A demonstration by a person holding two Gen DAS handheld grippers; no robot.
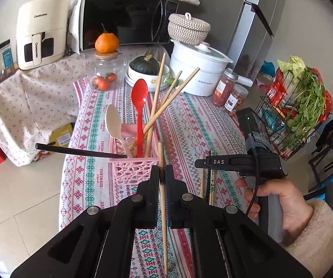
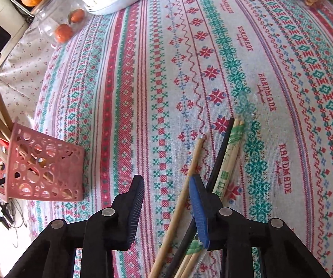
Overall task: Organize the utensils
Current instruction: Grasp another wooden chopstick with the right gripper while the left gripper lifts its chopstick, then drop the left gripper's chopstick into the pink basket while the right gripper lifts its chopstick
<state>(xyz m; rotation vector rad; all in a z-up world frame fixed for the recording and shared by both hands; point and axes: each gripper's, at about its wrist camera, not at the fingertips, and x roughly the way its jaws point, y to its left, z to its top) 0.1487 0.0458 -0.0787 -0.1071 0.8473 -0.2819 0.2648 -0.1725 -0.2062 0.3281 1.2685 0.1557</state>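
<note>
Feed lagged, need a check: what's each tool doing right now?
Left tool: closed on a wooden chopstick.
Right tool: open, holding nothing, over the loose chopsticks on the table.

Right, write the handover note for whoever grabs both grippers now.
Left gripper: shut on a wooden chopstick, held upright just short of the pink basket.
Right gripper: open, low over the loose chopsticks on the tablecloth.
Done: the basket holds a red spoon, a cream spoon, several wooden chopsticks and a black chopstick sticking out sideways.
Left: drop the held one in, then collect one bare chopstick, one black one and the paper-wrapped pair.
</note>
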